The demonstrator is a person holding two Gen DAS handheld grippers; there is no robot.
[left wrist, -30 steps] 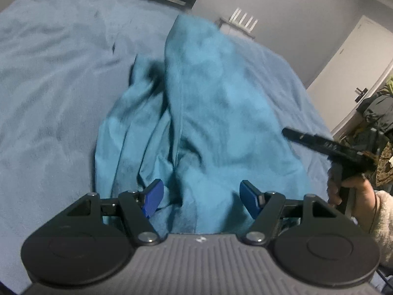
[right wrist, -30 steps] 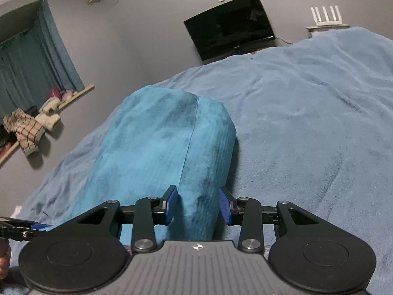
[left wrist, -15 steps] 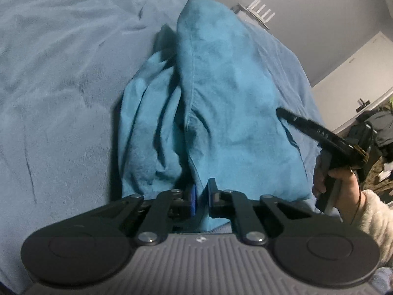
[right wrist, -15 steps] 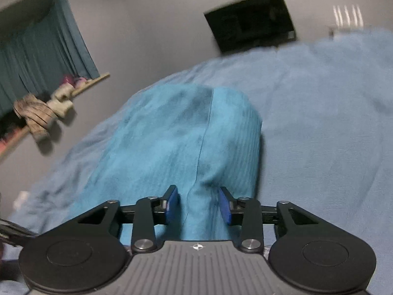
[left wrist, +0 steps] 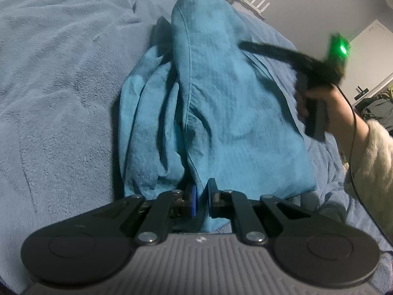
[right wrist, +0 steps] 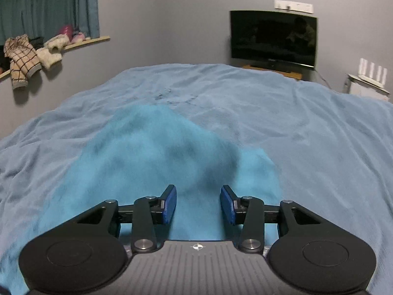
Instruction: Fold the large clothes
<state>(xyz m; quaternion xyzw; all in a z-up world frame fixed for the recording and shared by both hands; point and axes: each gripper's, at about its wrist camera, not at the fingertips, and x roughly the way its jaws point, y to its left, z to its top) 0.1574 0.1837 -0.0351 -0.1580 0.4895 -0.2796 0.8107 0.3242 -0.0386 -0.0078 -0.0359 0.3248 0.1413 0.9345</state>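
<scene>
1. Teal cloth [left wrist: 221, 113] lies bunched in a long heap on the bed [left wrist: 61, 93], with the bed's blue blanket all around it.
2. The left hand-held gripper [left wrist: 201, 201] is pinched tight on the near edge of the teal cloth.
3. The right hand-held gripper [right wrist: 198, 205] sits over the near end of the teal cloth, partly spread, its blue pads [right wrist: 169, 204] gripping nothing.
4. A hand [left wrist: 326, 108] holds the right one, blurred, above the cloth's right side.
5. A dark TV [right wrist: 272, 39] stands past the far side of the bed.

A teal garment [left wrist: 221, 103] lies on a pale blue bed [left wrist: 61, 86], beside grey walls [right wrist: 172, 19] and a plaid cream jacket [right wrist: 21, 59].
</scene>
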